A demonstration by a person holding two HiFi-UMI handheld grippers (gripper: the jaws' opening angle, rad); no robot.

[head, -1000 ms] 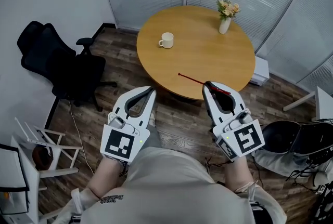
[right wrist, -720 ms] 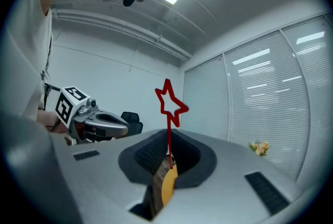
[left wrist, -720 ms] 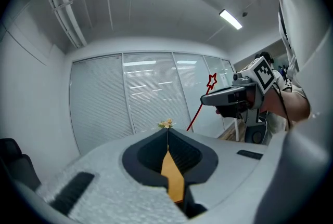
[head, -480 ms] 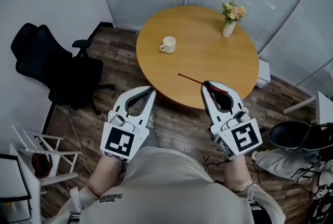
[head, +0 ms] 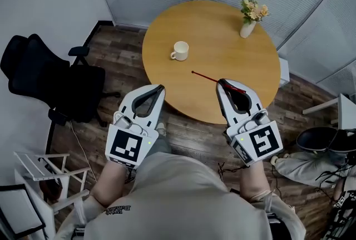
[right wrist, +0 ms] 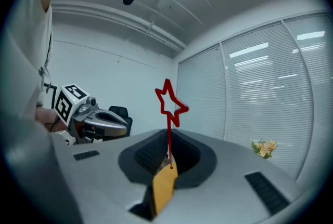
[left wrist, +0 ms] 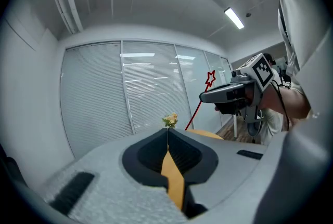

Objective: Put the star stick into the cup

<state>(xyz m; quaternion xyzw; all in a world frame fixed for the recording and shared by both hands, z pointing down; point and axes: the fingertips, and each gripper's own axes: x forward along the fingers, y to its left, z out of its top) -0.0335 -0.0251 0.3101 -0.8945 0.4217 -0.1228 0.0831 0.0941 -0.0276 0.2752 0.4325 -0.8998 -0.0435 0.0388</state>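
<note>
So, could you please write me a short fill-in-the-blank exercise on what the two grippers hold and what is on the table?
1. The right gripper is shut on the star stick, whose star is coloured ___.
2. The left gripper has its jaws together, with ___ between them.
3. On the round table, the cup is coloured ___.
Missing words: red; nothing; white.

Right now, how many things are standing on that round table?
2: a white cup left of the middle, and a vase of flowers near the far right edge. None seems hidden.
</note>
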